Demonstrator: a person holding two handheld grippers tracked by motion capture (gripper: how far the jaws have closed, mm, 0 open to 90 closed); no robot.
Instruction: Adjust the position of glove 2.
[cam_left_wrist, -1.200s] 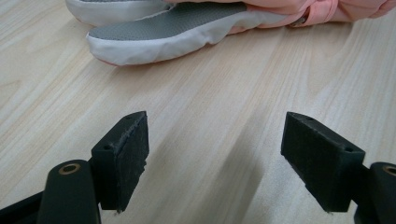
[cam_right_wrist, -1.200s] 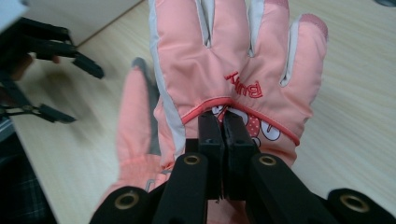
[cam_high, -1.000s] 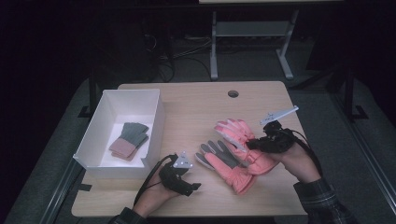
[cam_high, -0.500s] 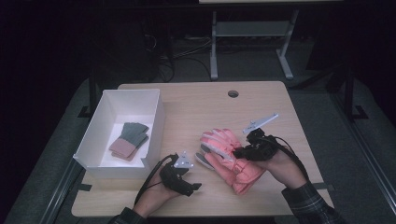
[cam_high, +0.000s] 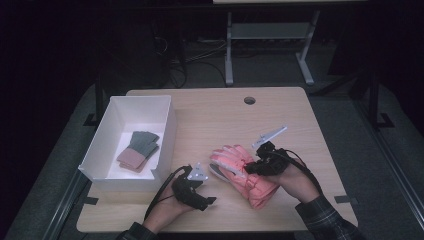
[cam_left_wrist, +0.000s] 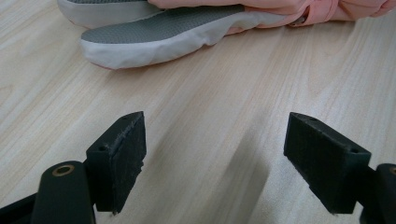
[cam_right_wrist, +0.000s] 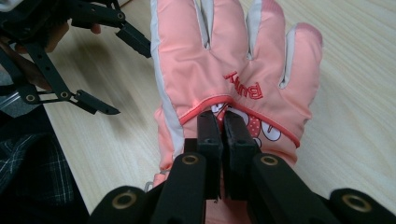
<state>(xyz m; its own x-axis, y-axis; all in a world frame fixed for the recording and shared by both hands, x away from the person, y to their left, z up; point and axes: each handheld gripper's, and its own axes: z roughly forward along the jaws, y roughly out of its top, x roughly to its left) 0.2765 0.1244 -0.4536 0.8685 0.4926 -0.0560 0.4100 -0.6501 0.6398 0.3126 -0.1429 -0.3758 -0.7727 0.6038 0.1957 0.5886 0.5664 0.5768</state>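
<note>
On the pale wooden bench (cam_high: 210, 115), right of the white box (cam_high: 165, 125), lies a soft, light pink glove (cam_right_wrist: 233, 70). My right tool (cam_right_wrist: 222, 135) pinches its padded back; my left tool (cam_left_wrist: 212, 161) gapes beside it, so I'd grip its cuff.

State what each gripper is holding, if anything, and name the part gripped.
The right gripper pinches the pink glove at the back of the hand, by the printed patch. The left gripper is open over the table, holding nothing.
</note>
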